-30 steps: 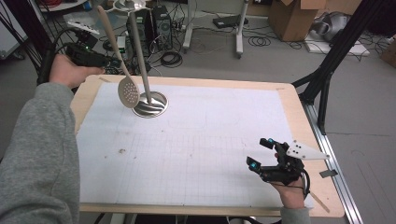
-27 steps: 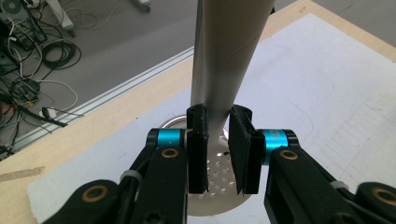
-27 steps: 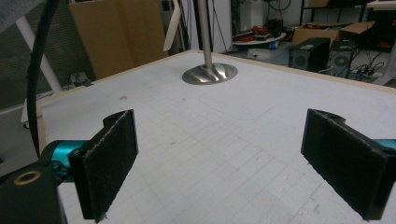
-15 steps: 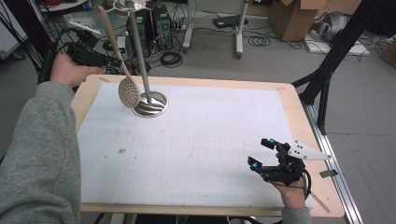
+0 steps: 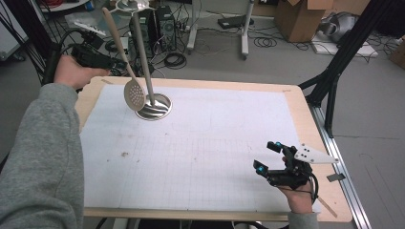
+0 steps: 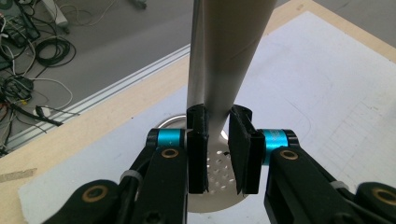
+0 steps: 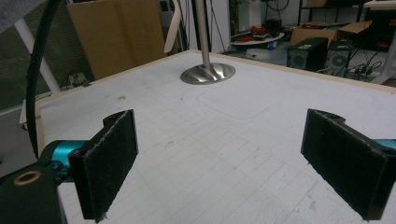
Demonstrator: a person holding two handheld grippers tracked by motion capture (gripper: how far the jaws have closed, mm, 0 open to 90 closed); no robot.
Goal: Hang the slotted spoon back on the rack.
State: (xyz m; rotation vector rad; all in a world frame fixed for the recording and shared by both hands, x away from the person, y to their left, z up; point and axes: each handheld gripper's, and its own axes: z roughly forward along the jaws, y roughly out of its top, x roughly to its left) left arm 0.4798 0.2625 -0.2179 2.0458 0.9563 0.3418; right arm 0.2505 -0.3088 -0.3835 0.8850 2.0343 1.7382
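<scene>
Right gripper (image 5: 274, 158) over gridded white mat (image 5: 200, 148), cluttered workshop floor (image 5: 229, 52).

The table (image 5: 296, 102) is being viewed from above the person's side by the high camera, which is facing forward and down, far enough back that the whole top and the floor beyond are being taken in. The left gripper view is being taken along the left gripper (image 6: 218, 154), very close to the slotted spoon (image 6: 233, 56), facing down toward the table's edge. The right gripper view is being taken low over the paper sheet (image 7: 224, 140), along the right gripper (image 7: 233, 158), facing across the table. The metal stand (image 5: 154, 106) is being shared by all three views, near in the left, farther off in the right.
</scene>
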